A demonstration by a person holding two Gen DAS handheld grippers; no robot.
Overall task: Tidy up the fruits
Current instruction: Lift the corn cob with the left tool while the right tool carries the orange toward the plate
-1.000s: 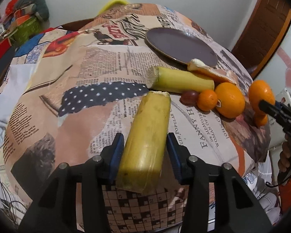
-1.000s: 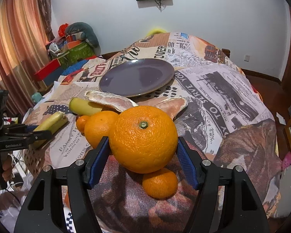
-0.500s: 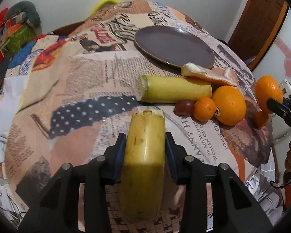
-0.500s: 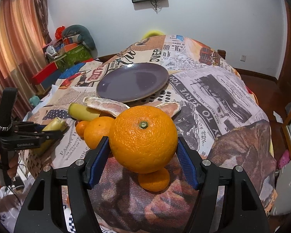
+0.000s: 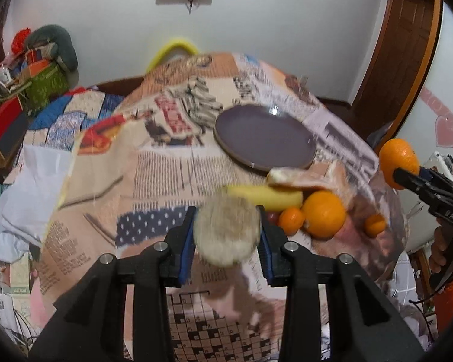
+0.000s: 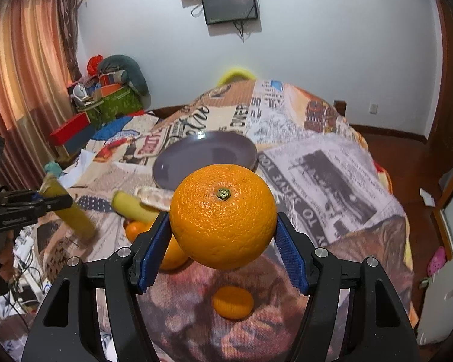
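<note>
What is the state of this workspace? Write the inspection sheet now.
Surface: newspaper-print tablecloth; plate empty.
Job's things: banana piece and large orange held off the cloth; on it a second banana piece, an orange, a mandarin, a second mandarin, a grape.
Clutter: citrus peel between plate and fruit.
Tongs: left tongs closing, banana piece between the jaws; right tongs shut on the large orange.
Cables: cords hang under the wall screen; wires beside the table.
Surroundings: curtain, stacked boxes, wooden door.
</note>
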